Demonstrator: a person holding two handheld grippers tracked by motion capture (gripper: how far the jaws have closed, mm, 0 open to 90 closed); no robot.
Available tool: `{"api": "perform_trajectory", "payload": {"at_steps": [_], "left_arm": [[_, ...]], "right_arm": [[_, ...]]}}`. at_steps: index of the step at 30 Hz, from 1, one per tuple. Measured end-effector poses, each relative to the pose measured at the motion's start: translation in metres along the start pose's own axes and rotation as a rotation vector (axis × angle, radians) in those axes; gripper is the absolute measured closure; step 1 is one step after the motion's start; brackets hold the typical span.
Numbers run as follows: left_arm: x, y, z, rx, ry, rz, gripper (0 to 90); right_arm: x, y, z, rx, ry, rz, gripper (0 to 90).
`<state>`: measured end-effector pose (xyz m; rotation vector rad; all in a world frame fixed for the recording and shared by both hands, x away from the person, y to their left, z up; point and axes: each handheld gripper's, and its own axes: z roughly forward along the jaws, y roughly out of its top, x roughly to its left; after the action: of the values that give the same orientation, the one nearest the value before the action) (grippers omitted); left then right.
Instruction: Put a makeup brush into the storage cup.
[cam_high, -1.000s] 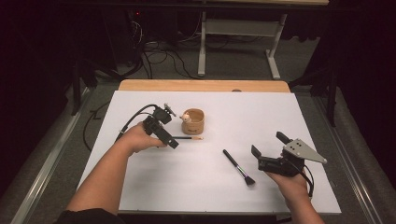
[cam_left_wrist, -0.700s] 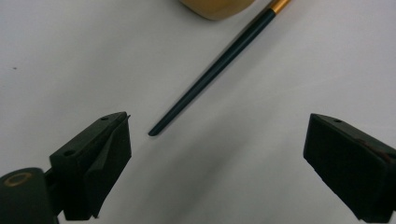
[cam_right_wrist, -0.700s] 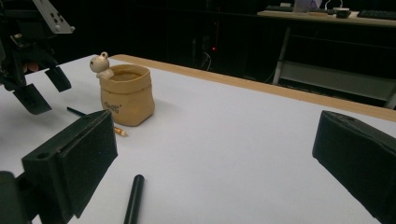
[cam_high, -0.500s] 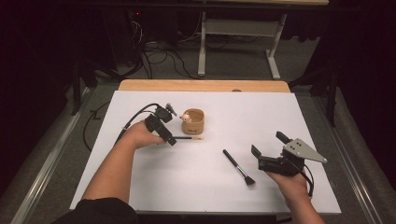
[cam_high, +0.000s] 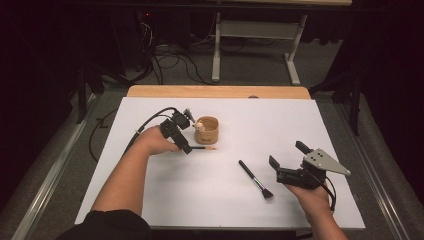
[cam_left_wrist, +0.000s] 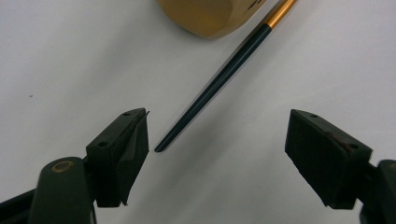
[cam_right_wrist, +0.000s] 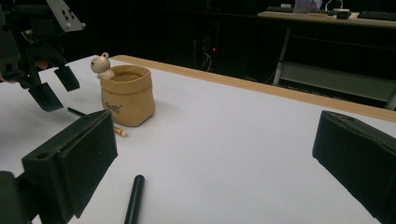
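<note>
My left gripper (cam_high: 187, 148) hangs over the slim black brush with a gold ferrule (cam_left_wrist: 219, 77), lying on the white table (cam_high: 300, 125) just near of the tan sack-shaped cup (cam_high: 207, 131). Its jaws have just been closing, yet stand apart around the handle tip, untouched. My right gripper (cam_high: 286, 156), jaws wide, rests beside the black makeup brush (cam_high: 255, 179).

My left tool (cam_high: 181, 135) hovers over the thin brush (cam_high: 204, 148) lying beside the tan cup (cam_high: 207, 131), its jaws just closing. My right tool (cam_high: 290, 159) rests near the black brush (cam_high: 255, 179).
</note>
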<state>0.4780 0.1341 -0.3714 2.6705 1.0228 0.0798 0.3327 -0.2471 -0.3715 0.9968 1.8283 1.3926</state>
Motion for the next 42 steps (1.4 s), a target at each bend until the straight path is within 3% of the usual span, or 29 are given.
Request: {"api": "perform_trajectory", "payload": {"at_steps": [6,11,20,28,42], "left_arm": [[-0.002,0.003,0.004,-0.026,0.009,0.017,28.4],[0.004,0.0,0.002,-0.041,0.051,0.013,37.3],[0.005,0.002,0.008,-0.023,0.019,0.037,47.8],[0.002,0.004,0.02,0.002,0.03,0.077,52.9],[0.0,0.006,0.024,0.0,0.033,0.091,54.8]], "right_arm": [[0.001,0.0,0.0,0.0,-0.001,0.003,1.3],[0.001,0.0,0.0,0.002,-0.001,0.003,1.4],[0.001,0.0,0.001,0.002,0.001,0.0,1.4],[0.002,0.0,0.001,0.002,0.007,-0.006,1.3],[0.001,0.0,0.0,0.0,0.004,0.003,1.3]]}}
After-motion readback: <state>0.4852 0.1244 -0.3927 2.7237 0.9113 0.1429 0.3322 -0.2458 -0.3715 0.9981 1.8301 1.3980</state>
